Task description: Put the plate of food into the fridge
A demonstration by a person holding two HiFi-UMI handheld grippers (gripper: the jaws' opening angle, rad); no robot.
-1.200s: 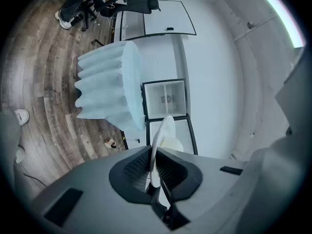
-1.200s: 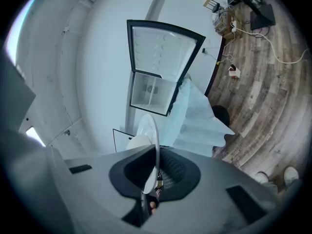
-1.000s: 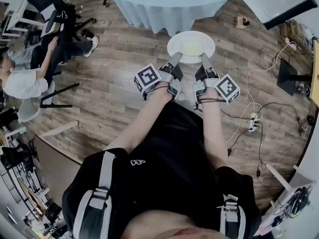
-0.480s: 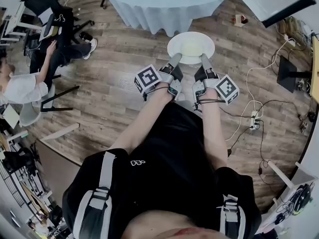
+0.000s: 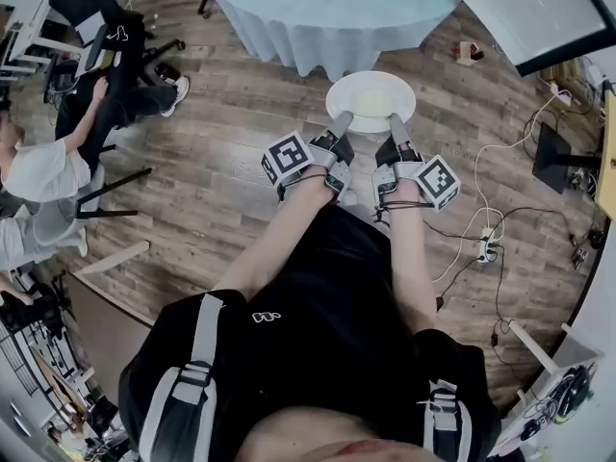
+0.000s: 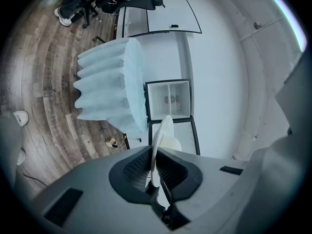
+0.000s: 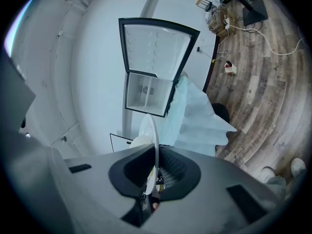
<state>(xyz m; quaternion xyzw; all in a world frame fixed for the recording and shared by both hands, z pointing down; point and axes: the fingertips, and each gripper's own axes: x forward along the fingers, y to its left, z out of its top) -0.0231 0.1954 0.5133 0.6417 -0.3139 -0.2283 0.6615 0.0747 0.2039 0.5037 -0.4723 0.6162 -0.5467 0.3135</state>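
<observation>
Wood floor (image 5: 231,171), plate of food (image 5: 334,94), left gripper (image 5: 342,123) and right gripper (image 5: 397,125) clamped on its rim

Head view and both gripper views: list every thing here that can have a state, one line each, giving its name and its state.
plate: carried level above the floor, gripped at its near rim
food: resting on the plate
left gripper: fingers shut on the plate's rim
right gripper: fingers shut on the plate's rim
fridge: door swung open
table: covered by a draped cloth
</observation>
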